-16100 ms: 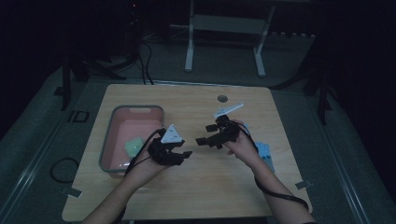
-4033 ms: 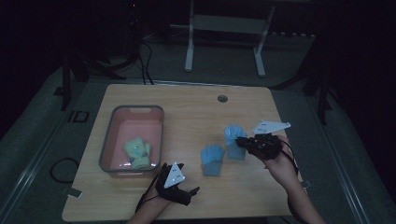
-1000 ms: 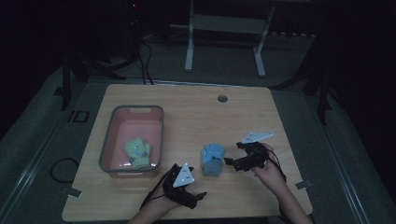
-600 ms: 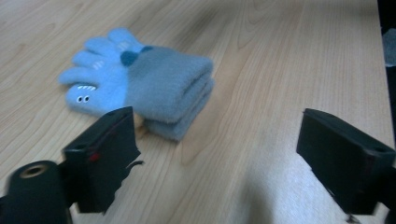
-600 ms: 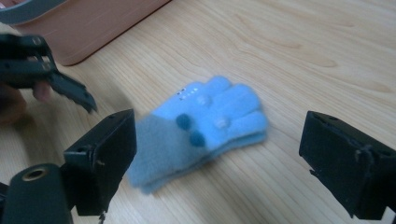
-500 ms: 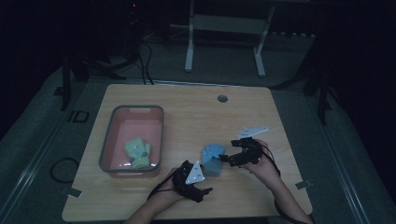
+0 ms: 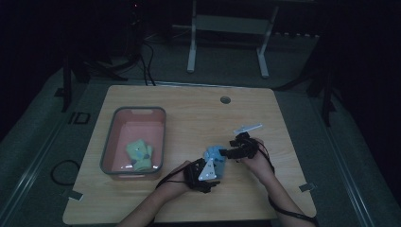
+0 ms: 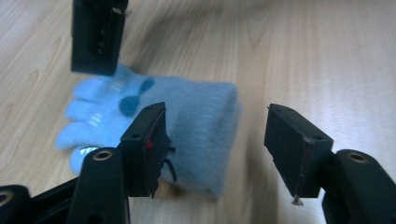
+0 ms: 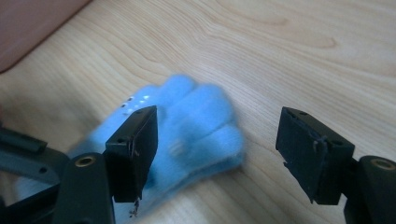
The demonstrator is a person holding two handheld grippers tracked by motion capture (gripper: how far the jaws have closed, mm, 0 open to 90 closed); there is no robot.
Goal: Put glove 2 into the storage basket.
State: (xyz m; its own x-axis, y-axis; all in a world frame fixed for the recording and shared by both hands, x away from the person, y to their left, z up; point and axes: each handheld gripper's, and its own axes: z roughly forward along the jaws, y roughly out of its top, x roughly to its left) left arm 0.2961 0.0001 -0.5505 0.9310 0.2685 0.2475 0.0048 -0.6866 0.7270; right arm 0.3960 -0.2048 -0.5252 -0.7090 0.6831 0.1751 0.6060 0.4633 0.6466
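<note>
"ID" mark on floor (image 7: 79,117) left of table (image 7: 189,109)

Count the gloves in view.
2 visible. A blue glove lies on the table between the two hand-held grippers; a green glove lies in the pink bin. More may be stacked underneath either.

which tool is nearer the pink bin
Left. The left tool sits just right of the bin, by the blue glove; the right tool is beyond the glove.

Light-blue glove (image 8: 187,121) with dark-blue dots, pink bin (image 7: 135,120), green glove (image 7: 138,153)
</note>
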